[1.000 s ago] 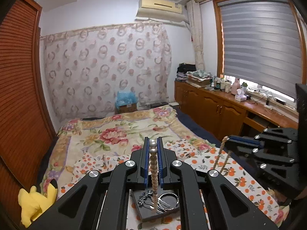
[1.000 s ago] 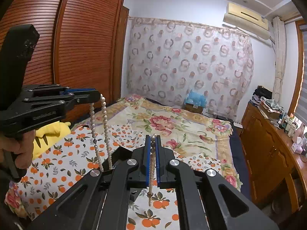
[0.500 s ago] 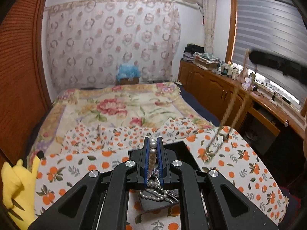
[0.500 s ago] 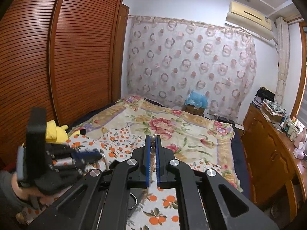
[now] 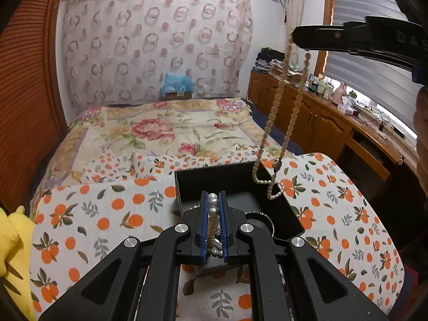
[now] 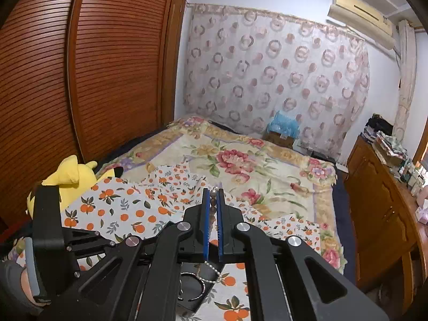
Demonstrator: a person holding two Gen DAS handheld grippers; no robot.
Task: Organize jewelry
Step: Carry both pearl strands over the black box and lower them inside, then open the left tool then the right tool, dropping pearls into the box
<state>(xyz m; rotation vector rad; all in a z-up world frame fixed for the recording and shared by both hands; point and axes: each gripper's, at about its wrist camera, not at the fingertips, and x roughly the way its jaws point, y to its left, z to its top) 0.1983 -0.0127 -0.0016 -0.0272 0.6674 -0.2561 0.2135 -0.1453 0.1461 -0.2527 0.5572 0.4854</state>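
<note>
A: So, status? Left hand-held gripper is clenched on one end of the pearl necklace, pearls stacked between its blue pads, low over the black jewelry box.

B: Right hand-held gripper is clamped on the other end of the strand, held well above the box. The necklace hangs from it in a long double line, and the bottom loop looks to drape at the box's right rim (partly over the orange-print cloth, I think).

A: Box contents?

B: A dark ring-shaped bangle plus some metal pieces under the left jaws. Can't make them out properly.

A: Then the step is coiling the strand into the box. My take: bring the right side down slowly and inward, so the loop clears the rim and lands inside.

B: Agreed. Keep the left pinch fixed as the anchor. Feed slack in small circles, otherwise the strand piles on the bangle and tangles.

A: Release order?

B: Right first, once its end sits on the box floor. Left last. Don't open either while the loop hangs outside the wall, or it may drag the rest out.
</note>
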